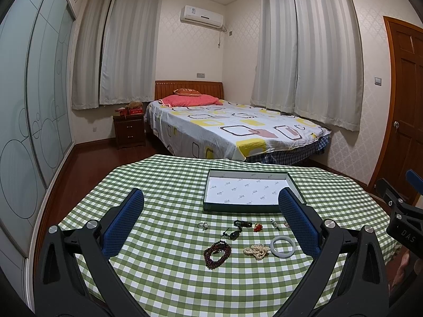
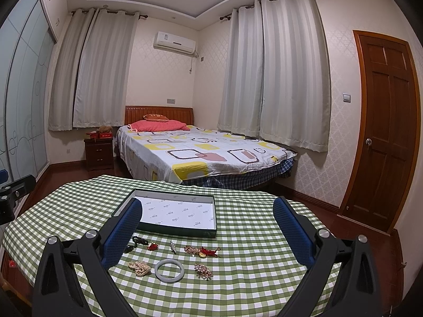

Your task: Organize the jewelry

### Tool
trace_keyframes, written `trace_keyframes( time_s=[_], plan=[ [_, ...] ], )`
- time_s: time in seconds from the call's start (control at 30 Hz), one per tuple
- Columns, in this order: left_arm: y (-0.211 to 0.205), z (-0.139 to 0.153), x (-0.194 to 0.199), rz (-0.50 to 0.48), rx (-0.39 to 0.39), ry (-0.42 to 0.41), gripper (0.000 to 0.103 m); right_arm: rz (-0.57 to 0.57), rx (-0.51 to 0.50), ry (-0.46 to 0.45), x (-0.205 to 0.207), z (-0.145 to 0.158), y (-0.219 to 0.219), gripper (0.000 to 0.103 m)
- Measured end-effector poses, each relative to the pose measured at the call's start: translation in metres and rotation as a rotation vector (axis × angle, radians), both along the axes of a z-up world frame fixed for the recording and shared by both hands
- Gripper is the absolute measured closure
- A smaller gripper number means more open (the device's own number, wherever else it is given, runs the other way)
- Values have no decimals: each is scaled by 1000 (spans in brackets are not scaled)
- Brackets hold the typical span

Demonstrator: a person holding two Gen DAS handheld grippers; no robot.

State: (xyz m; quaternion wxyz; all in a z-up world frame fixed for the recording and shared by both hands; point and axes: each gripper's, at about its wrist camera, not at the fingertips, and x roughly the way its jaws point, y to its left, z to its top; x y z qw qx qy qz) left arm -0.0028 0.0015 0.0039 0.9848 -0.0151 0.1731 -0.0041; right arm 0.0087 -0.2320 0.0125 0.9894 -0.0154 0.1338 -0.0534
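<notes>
You have not begun: your left gripper and right gripper hang wide open and empty, the tray holds nothing, and all the jewelry lies on the checked cloth just before it.

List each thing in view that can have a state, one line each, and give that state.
Left gripper: open, holding nothing.
Right gripper: open, holding nothing.
Tray: lidless, empty.
White bangle: flat on the cloth.
Pearl strand: heaped.
Curtains: drawn shut.
Door: closed.
</notes>
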Motion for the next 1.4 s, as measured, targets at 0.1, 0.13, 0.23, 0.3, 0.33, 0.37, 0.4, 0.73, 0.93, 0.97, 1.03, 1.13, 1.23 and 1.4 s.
trace_keyframes(
  time_s=[0.1,0.13,0.23,0.3,0.33,0.37,0.4,0.73,0.93,0.97,1.03,1.13,1.23,1.4],
  plan=[
    [0,0,0,0,0,0,4,1,1,0,0,-2,0,6],
    [0,0,0,0,0,0,4,2,0,0,1,-2,0,6],
    [0,0,0,-1,0,-1,4,1,0,-1,1,-2,1,6],
    [0,0,0,-1,0,0,4,1,0,-1,1,-2,0,6],
    [0,0,0,0,0,0,4,1,-1,-1,1,-2,0,6],
    [0,0,0,0,0,1,4,1,0,0,1,-2,0,6],
    [1,-1,1,0,-1,3,4,1,0,0,1,-3,0,6],
    [2,-29,19,5,-12,25,4,29,17,5,15,-26,-3,6],
    [5,-72,53,6,-5,87,4,38,36,61,39,-72,-13,6],
    [5,-82,60,9,2,101,4,38,39,70,42,-78,-14,6],
    [5,-98,71,13,11,130,4,33,42,97,51,-93,-19,6],
    [7,-123,89,10,5,181,4,28,50,129,62,-109,-24,6],
    [7,-145,106,-5,-7,237,4,23,49,160,72,-122,-27,6],
    [-4,-173,130,-25,36,296,4,19,54,225,91,-143,-30,6]
  ],
)
